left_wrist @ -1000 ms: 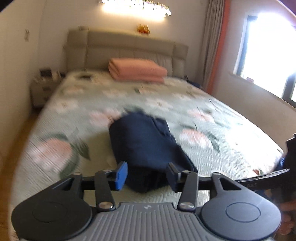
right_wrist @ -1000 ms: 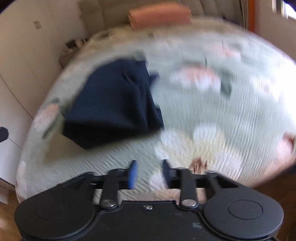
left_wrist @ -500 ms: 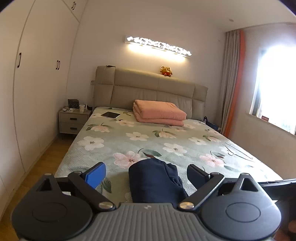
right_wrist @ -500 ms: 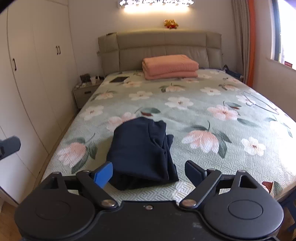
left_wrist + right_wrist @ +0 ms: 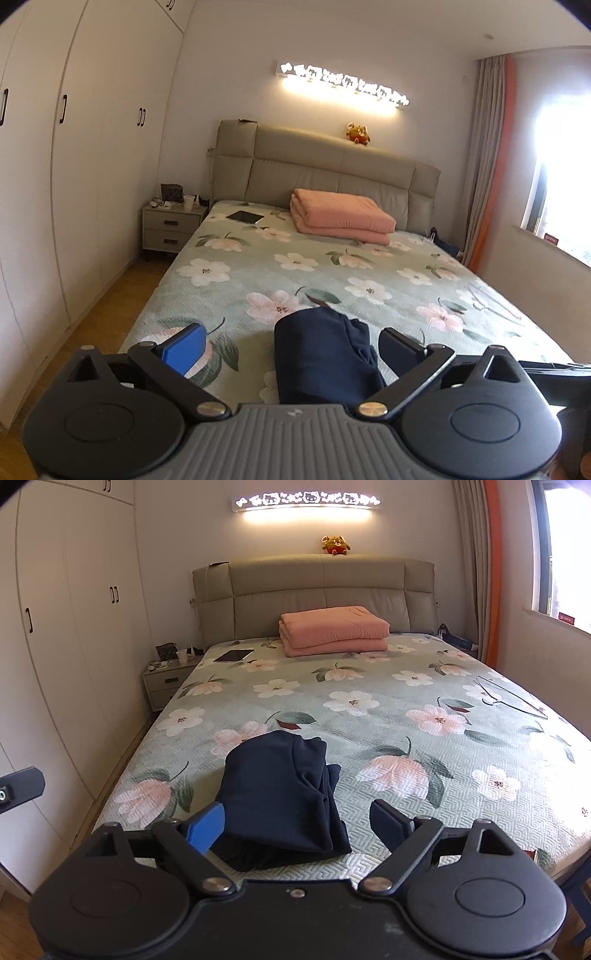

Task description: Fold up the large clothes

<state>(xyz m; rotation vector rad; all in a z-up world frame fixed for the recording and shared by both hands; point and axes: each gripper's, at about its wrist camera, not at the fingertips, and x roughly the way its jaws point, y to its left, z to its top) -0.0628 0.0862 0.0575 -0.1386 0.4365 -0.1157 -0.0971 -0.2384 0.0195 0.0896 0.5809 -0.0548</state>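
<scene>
We hold both the left gripper (image 5: 291,349) and right gripper (image 5: 297,821) spread wide and empty. The folded navy garment (image 5: 280,797) lies at the bed's (image 5: 424,805) six o'clock edge; its loose right layers, perhaps untucked, could slump open.

Count, both views:
- Bed (image 5: 461,760): 1.
- Navy garment (image 5: 280,794), folded: 1.
- Pink quilt (image 5: 332,631), folded: 1.
- Tablet (image 5: 233,655): 1.
- Wire hanger (image 5: 509,698): 1.
- Plush toy (image 5: 335,545) on headboard (image 5: 314,587): 1.
- Wall light (image 5: 306,500): 1.
- Nightstand (image 5: 171,229): 1, with 2 drawers; 1 cup (image 5: 188,202) on top, other clutter too small to count.
- Tongs: 2, left tongs (image 5: 291,347) and right tongs (image 5: 297,821), each with 2 fingers.
- Curtains: 1 grey, 1 orange (image 5: 493,572).
- Wardrobe handles in left view: 5.
</scene>
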